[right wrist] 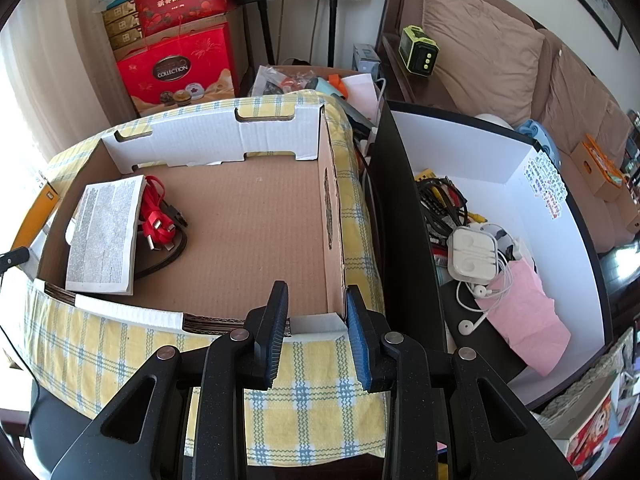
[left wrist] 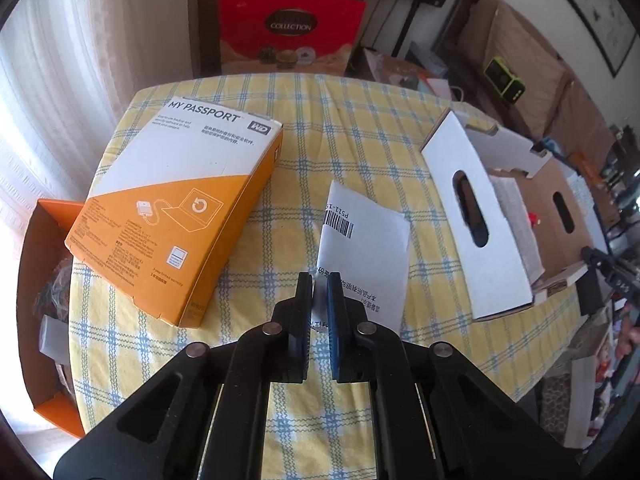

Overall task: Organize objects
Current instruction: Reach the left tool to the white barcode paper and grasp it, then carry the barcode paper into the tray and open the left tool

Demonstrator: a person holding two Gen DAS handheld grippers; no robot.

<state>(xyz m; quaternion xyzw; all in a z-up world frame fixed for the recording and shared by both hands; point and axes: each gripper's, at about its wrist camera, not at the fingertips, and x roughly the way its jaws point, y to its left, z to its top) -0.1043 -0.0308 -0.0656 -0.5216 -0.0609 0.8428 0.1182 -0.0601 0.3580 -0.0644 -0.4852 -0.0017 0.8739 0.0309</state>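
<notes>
Closest up, left tool point(left wrist: 319, 286) has its fingers pinched narrow on the near edge of a white paper slip point(left wrist: 366, 240), which lies mid-bench on the checked cloth point(left wrist: 360, 128). Thin paper, tiny bite, so I reckon it could slide out or crease on the lift. Cardboard tray point(left wrist: 472, 216) sits at 2 o'clock; its tall wall could snag the sheet. Orange drive box point(left wrist: 176, 208) is at 10. Right tool point(right wrist: 316, 320) is wide, empty, at the tray's point(right wrist: 248, 216) near corner.

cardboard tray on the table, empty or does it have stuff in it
Not empty. The cardboard tray holds a printed booklet and red cables at one end; the rest of its floor is bare.
</notes>
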